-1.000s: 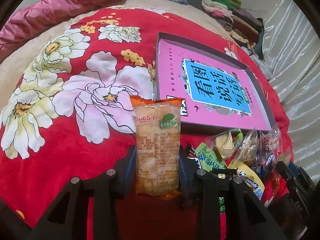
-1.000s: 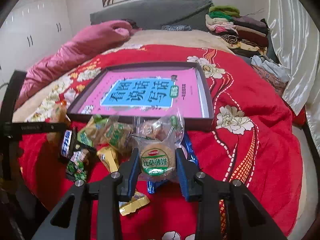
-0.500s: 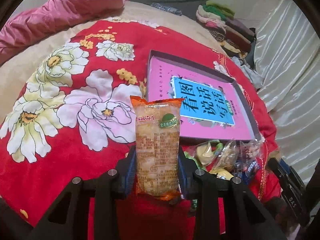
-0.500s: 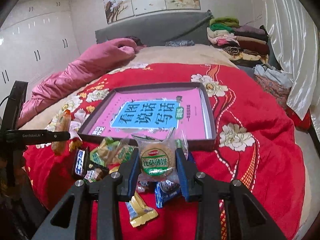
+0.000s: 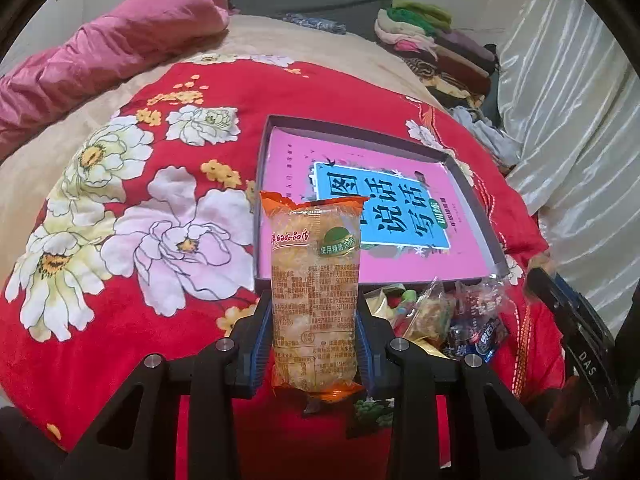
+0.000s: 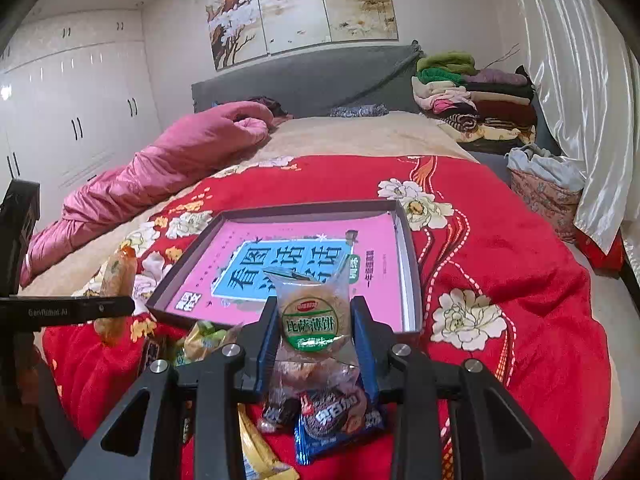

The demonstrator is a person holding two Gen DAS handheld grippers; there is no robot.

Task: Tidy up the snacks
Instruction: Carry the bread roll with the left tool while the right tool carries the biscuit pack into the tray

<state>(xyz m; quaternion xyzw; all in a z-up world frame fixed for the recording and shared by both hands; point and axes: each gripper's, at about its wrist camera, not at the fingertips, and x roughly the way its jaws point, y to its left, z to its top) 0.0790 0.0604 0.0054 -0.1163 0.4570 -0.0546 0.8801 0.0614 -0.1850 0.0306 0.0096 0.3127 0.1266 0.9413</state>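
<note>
My left gripper (image 5: 314, 332) is shut on a long orange rice-cracker packet (image 5: 314, 292) and holds it upright above the red bedspread, near the near-left corner of the dark box (image 5: 262, 160) with a pink book inside. My right gripper (image 6: 314, 334) is shut on a clear round biscuit packet (image 6: 310, 316) with a green label, held above the snack pile (image 6: 320, 416) in front of the box (image 6: 408, 264). The pile also shows in the left wrist view (image 5: 440, 316). The orange packet shows in the right wrist view (image 6: 116, 292).
The red flowered bedspread (image 5: 160, 220) covers the bed. A pink quilt (image 6: 160, 168) lies at the far left. Folded clothes (image 6: 472, 96) are stacked at the head of the bed on the right. A pale curtain (image 6: 580, 120) hangs at the right.
Both grippers have risen with their packets and tilted up. The snack pile now lies lower in both views and more of the room shows.
</note>
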